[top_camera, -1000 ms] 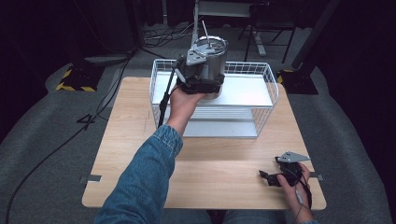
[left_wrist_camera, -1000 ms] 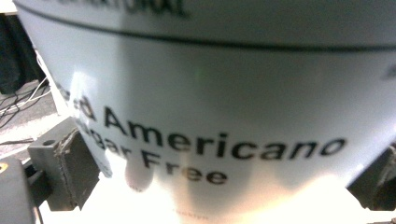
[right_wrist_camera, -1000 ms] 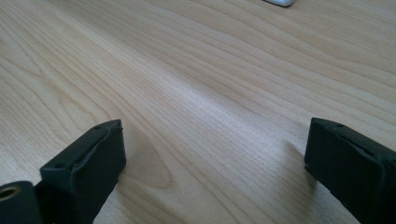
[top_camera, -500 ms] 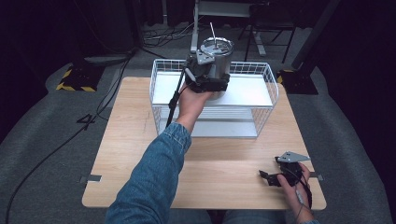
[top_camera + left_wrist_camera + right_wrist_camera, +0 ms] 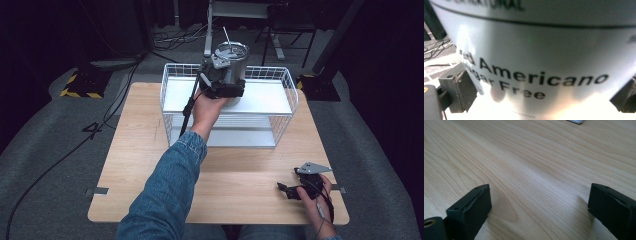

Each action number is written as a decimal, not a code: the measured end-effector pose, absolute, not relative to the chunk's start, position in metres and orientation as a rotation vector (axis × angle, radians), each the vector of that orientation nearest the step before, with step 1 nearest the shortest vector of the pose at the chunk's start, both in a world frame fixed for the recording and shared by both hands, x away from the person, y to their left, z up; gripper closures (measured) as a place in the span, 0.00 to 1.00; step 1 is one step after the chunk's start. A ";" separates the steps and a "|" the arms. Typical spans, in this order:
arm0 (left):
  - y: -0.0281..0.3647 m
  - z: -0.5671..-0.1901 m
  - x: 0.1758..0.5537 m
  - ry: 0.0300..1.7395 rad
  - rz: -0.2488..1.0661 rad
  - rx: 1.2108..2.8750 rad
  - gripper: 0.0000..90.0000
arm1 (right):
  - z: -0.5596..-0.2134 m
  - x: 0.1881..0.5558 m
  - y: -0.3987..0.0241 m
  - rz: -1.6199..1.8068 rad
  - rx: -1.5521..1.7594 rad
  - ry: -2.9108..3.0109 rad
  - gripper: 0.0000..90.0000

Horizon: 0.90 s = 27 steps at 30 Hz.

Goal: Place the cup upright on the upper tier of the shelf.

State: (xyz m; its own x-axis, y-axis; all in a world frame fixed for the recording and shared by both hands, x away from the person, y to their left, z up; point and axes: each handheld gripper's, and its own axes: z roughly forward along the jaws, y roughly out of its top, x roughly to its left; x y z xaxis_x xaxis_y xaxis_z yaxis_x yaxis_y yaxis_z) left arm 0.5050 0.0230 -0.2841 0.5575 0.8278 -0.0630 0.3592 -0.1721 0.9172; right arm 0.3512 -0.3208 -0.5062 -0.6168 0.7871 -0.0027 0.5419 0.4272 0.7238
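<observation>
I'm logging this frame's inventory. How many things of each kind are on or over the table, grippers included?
Grippers: 2, the left gripper and the right gripper
Cups: 1, the cup with a straw
Wire racks: 1, the white rack
Total: 4

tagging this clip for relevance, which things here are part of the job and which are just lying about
In the job:
- left gripper, clamped on the cup
- cup printed "Americano" and "Sugar Free", straw in its lid, held over the rack
- white wire rack

Lying about:
- right gripper, jaws apart, resting on the wooden table
- black cables on the floor
</observation>
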 end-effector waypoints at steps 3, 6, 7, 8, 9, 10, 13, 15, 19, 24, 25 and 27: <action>0.023 -0.284 0.505 0.979 0.576 1.776 0.04 | -0.506 0.351 -0.321 1.002 1.138 2.346 0.06; 0.023 -0.285 0.504 0.968 0.589 1.778 0.04 | -0.506 0.351 -0.321 1.003 1.138 2.347 0.06; 0.023 -0.286 0.503 0.962 0.596 1.778 0.04 | -0.506 0.351 -0.321 1.003 1.138 2.347 0.06; 0.022 -0.287 0.502 0.956 0.606 1.777 0.04 | -0.506 0.351 -0.321 1.003 1.137 2.347 0.06; 0.022 -0.287 0.502 0.952 0.609 1.776 0.04 | -0.506 0.351 -0.321 1.003 1.137 2.347 0.06; 0.023 -0.288 0.501 0.952 0.612 1.770 0.04 | -0.506 0.351 -0.321 1.003 1.137 2.347 0.06; 0.023 -0.289 0.500 0.950 0.615 1.758 0.04 | -0.506 0.351 -0.321 1.003 1.136 2.347 0.06; 0.023 -0.289 0.500 0.950 0.615 1.759 0.04 | -0.506 0.351 -0.321 1.003 1.137 2.347 0.06; 0.023 -0.289 0.500 0.951 0.613 1.758 0.04 | -0.506 0.352 -0.321 1.003 1.136 2.347 0.06; 0.023 -0.289 0.500 0.958 0.609 1.755 0.04 | -0.506 0.351 -0.321 1.003 1.138 2.347 0.06; 0.024 -0.289 0.501 0.954 0.601 1.754 0.03 | -0.506 0.351 -0.321 1.003 1.138 2.347 0.06; 0.026 -0.289 0.502 0.948 0.566 1.742 0.01 | -0.506 0.351 -0.321 1.003 1.138 2.347 0.06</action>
